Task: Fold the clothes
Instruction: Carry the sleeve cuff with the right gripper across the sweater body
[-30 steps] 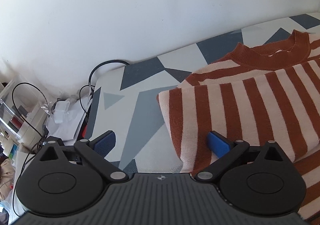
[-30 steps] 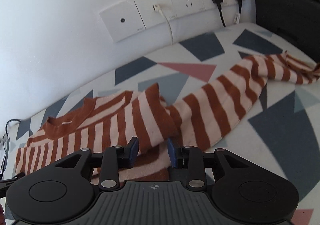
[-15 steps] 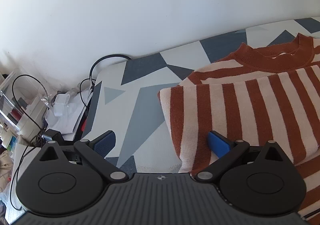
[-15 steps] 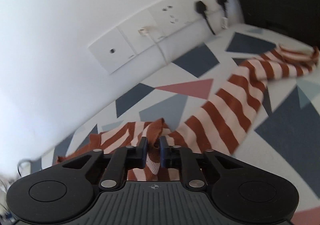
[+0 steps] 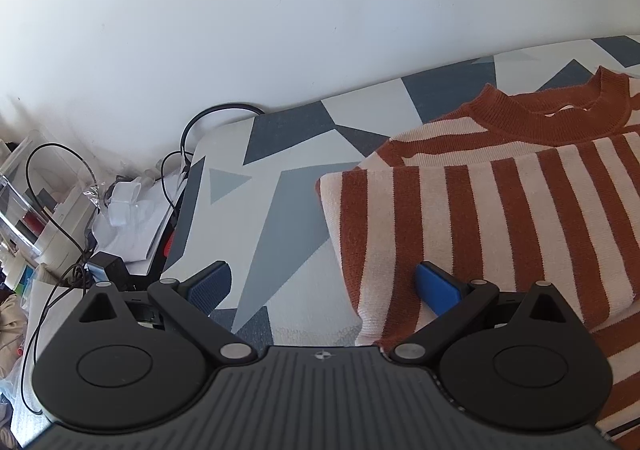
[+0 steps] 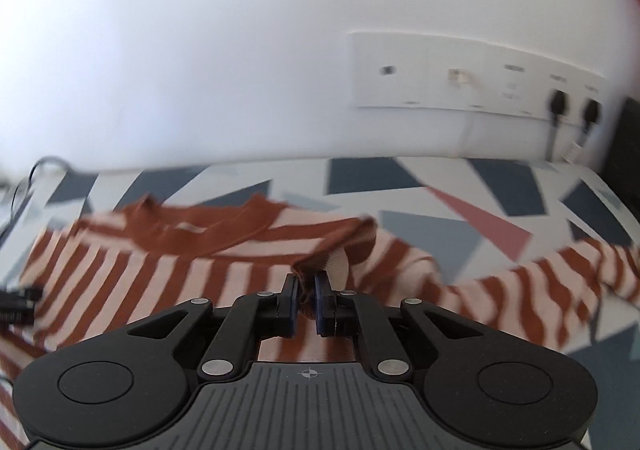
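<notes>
A rust-and-cream striped sweater (image 5: 500, 218) lies on a bed with a grey, white and pink triangle cover (image 5: 272, 186); its left part is folded over and the rust collar (image 5: 548, 118) faces the wall. My left gripper (image 5: 324, 284) is open, its right blue finger (image 5: 436, 286) resting on the folded edge, its left one over the cover. In the blurred right wrist view my right gripper (image 6: 306, 290) is shut on a fold of the sweater (image 6: 320, 256) near the shoulder. The sleeve (image 6: 520, 290) trails off to the right.
A white wall runs behind the bed, with a row of sockets (image 6: 480, 78) and two black plugs (image 6: 574, 106). Off the bed's left edge lie black cables (image 5: 52, 210), white packets (image 5: 128, 206) and boxes. A dark object (image 6: 624, 154) stands at the right.
My right gripper closed on the sweater's shoulder fold, then carried it leftward while rolling, so the sockets now sit at the right. The left gripper stayed in place.
</notes>
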Demonstrator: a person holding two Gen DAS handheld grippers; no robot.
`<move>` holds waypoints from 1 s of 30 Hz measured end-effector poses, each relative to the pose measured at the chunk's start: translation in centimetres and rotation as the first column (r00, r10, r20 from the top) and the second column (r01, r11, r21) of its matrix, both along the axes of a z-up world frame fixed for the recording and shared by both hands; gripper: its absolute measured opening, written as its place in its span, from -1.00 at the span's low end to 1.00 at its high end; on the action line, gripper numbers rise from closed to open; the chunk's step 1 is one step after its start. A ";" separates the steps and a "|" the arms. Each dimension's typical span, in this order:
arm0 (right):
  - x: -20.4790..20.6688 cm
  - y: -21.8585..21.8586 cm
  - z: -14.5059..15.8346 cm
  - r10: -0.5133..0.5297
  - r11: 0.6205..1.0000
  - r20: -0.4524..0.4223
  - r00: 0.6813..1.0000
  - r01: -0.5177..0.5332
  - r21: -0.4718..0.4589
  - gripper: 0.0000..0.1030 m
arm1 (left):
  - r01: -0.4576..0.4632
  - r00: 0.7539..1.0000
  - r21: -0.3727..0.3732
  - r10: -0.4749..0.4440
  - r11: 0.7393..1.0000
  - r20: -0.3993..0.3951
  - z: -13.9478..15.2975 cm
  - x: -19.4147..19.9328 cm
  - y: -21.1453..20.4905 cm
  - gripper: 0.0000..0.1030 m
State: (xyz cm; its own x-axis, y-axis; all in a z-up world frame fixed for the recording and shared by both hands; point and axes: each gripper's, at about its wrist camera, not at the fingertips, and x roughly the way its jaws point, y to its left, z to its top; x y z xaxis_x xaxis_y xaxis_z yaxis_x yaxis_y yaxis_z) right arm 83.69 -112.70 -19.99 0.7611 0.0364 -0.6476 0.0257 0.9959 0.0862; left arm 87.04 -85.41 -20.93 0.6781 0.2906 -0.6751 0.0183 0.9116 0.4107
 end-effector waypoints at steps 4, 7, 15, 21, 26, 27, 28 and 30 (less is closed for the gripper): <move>0.8 1.0 -0.9 0.021 1.000 -0.047 0.999 -0.020 0.018 -0.73 | -0.001 1.000 -0.007 0.001 1.000 -0.003 0.0 -0.1 0.1 0.96; 0.5 0.8 -0.5 0.029 0.998 -0.058 0.998 -0.025 0.058 -0.54 | -0.001 1.000 -0.011 0.001 1.000 -0.005 0.1 -0.1 0.2 0.96; -2.8 -2.1 1.2 -0.049 0.998 -0.016 0.999 0.050 0.038 -0.33 | -0.009 1.000 -0.030 0.009 1.000 -0.009 0.1 0.0 0.4 0.96; -3.5 -3.9 -0.8 -0.098 0.995 -0.079 0.992 0.099 0.002 -0.29 | -0.006 1.000 -0.023 0.006 1.000 -0.012 0.1 0.1 0.3 0.96; -3.3 -5.7 -1.7 -0.185 0.971 -0.083 0.979 0.195 0.136 -0.28 | -0.002 1.000 -0.012 0.002 1.000 -0.010 0.1 0.0 0.1 0.96; -3.3 -6.2 -1.9 -0.200 0.960 -0.083 0.976 0.212 0.183 -0.31 | -0.002 1.000 -0.011 0.002 1.000 -0.010 0.1 0.0 0.1 0.96; -3.3 -6.7 -2.1 -0.214 0.946 -0.083 0.973 0.228 0.229 -0.33 | -0.003 1.000 -0.011 0.003 1.000 -0.010 0.1 0.0 0.1 0.96; -3.1 -7.4 -2.3 -0.242 0.918 -0.103 0.965 0.262 0.299 -0.54 | -0.005 1.000 -0.011 0.005 1.000 -0.010 0.1 0.1 0.1 0.96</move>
